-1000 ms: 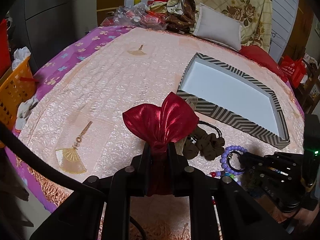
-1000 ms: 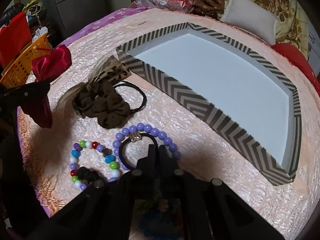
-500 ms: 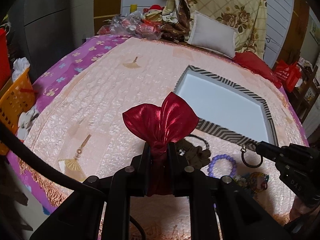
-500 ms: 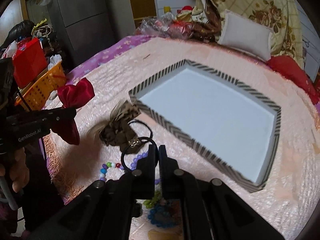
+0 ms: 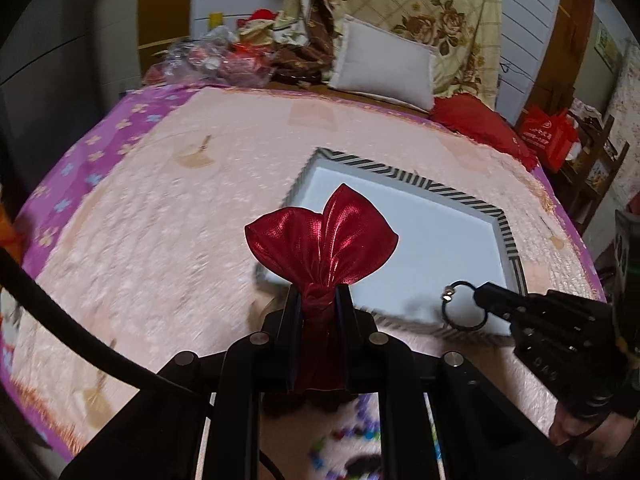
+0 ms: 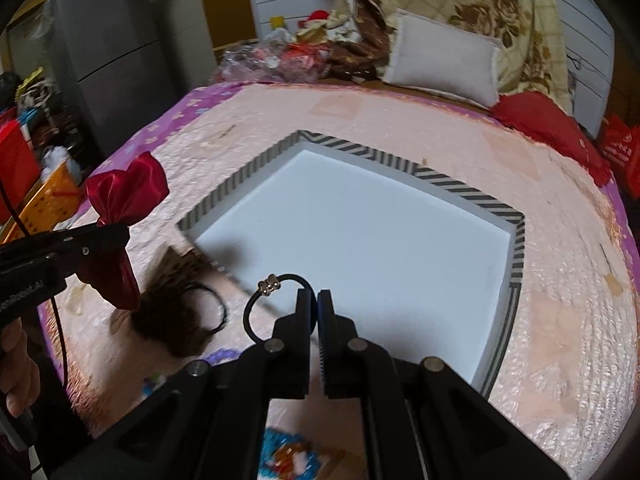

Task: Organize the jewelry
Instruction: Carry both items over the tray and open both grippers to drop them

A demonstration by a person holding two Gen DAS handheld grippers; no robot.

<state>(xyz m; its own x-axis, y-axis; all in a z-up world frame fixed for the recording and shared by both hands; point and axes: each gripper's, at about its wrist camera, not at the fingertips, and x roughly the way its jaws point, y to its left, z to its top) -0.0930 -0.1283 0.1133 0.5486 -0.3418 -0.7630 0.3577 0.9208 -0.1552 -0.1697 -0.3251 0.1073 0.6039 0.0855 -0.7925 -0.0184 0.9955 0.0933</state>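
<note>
My left gripper (image 5: 317,294) is shut on the neck of a shiny red drawstring pouch (image 5: 322,246), held in the air over the near edge of the striped tray (image 5: 460,194). It also shows in the right wrist view (image 6: 126,190). My right gripper (image 6: 317,300) is shut on a black hair tie with a gold bead (image 6: 269,300), held above the tray's near left rim (image 6: 224,200). The tie also shows in the left wrist view (image 5: 464,307). The tray's white floor is bare.
A brown scrunchie and black elastic (image 6: 180,320) lie on the pink bedspread left of the tray, with bead bracelets (image 5: 352,436) near the front edge. Pillows (image 6: 444,60) and clutter sit at the far end. An orange basket (image 6: 48,196) stands off the bed's left side.
Both grippers have risen and moved forward toward the tray. The right gripper lifted the black hair tie off the purple bracelet and now holds it over the tray's rim.
</note>
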